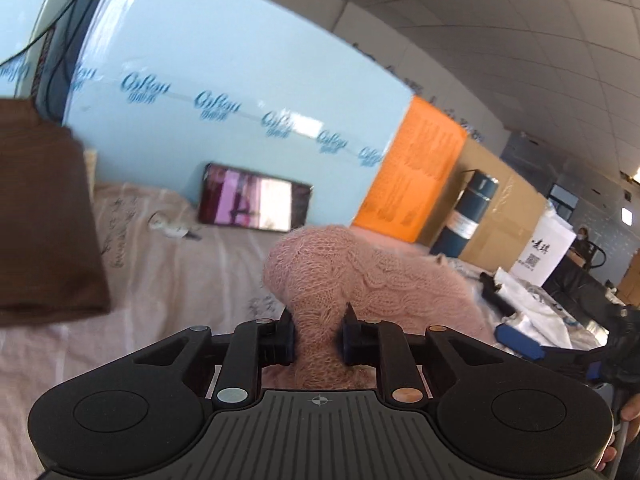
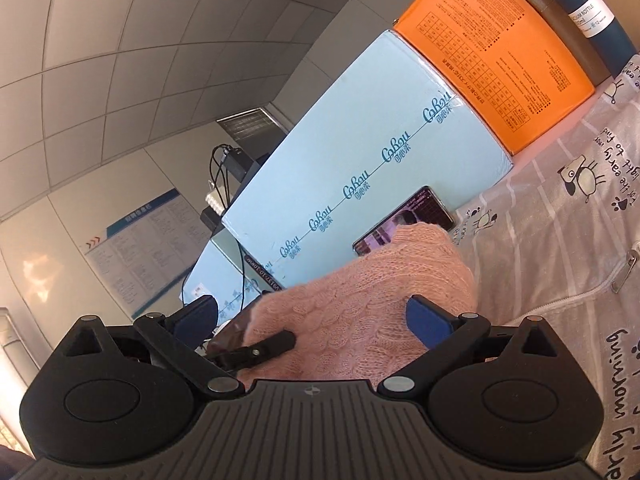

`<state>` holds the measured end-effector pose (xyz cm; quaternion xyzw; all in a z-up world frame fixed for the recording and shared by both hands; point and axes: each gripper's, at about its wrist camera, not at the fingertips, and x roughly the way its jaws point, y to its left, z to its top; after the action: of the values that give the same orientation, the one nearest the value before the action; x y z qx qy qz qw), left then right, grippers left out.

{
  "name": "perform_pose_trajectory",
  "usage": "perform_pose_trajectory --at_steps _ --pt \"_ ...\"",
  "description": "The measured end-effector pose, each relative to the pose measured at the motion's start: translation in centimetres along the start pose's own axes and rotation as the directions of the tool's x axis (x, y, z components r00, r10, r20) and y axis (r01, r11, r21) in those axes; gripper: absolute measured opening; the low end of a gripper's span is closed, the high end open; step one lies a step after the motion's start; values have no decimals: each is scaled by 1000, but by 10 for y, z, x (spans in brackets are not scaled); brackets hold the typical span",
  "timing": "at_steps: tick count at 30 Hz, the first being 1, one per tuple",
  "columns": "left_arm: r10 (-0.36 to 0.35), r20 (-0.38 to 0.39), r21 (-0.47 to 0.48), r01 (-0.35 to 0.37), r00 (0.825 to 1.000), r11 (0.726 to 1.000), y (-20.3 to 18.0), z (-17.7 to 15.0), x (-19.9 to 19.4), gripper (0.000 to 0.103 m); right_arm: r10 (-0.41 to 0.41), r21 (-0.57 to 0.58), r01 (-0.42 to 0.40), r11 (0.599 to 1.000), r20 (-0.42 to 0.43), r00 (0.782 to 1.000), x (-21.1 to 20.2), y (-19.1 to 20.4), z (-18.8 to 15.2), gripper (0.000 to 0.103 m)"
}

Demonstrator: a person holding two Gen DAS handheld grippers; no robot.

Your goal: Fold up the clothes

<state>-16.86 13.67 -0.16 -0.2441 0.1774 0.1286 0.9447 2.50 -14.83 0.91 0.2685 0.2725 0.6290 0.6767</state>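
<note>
The left hand-held gripper (image 1: 318,338) is clamped on a bunched neck of the pink knitted sweater (image 1: 360,272), which is lifted above the bench (image 1: 160,280). From that grip the garment's long axis runs forward and to the right, toward the right hand-held gripper (image 2: 312,320). There the jaws stand wide apart, the knit lying between them ungripped, so the left is judged the holding side. Farther off, the printed sheet (image 2: 560,240) carries "morning" and "the early". A phone (image 1: 256,204) leans on a pale blue box (image 1: 240,80) marked "CoRou". Beyond stand an orange box (image 2: 500,52) and a bottle (image 2: 592,4) labelled "BOTTLE".
</note>
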Motion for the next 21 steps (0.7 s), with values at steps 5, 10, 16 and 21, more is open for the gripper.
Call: perform_pose_trajectory --at_steps 5,10,16,21 --pt "34 -31 4 -34 999 999 4 -4 9 24 28 0 -28 1000 -50 998 6 0 -2 101" --pt "39 -19 -16 -39 999 999 5 -6 8 38 -178 5 181 983 -168 970 29 -11 -7 101" --pt "7 28 -200 -1 1000 980 16 2 -19 90 -230 23 234 972 -117 966 22 -17 -9 101" --pt "-37 -94 -259 12 995 966 17 -7 -7 92 -268 53 277 959 -127 955 24 -23 -8 101"
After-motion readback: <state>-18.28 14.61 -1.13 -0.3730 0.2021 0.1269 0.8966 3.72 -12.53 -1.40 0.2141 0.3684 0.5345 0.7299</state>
